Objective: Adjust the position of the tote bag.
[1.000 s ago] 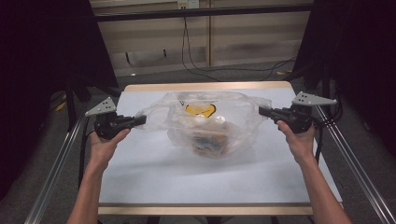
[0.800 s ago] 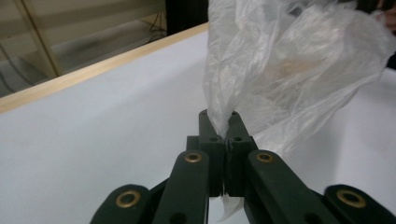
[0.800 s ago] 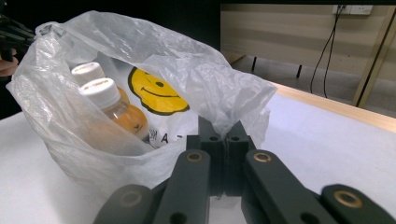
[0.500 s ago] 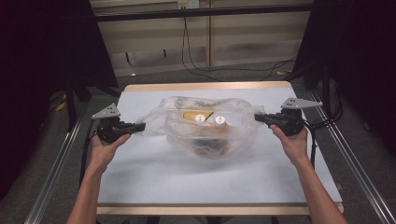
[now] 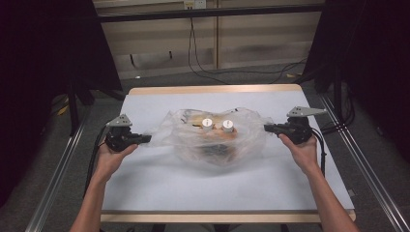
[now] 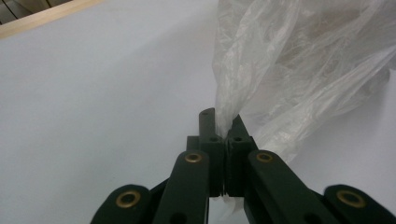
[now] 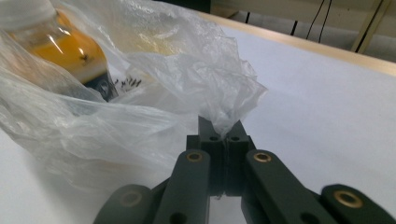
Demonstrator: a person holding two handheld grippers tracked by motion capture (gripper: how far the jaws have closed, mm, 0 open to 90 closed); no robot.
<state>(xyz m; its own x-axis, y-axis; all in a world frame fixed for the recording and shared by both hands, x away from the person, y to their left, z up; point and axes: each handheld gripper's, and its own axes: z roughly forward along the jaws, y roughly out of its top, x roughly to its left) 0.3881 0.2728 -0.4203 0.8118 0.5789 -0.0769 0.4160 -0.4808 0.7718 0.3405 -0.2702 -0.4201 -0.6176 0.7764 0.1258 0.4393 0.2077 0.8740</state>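
We hold the crinkled clear plastic bag mid-table, stretched left to right: our left gripper clenches its left edge, our right gripper its right; white-capped bottles sit between.

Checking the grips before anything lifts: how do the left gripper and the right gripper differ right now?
The left gripper sits nearer the person's edge of the table; the right gripper sits farther up it. The left gripper pinches a thin drawn-out strip of the plastic bag; the right gripper bites a crumpled corner close to the bag's bulk, near an orange bottle. Both are shut on the bag, facing inward from opposite sides.
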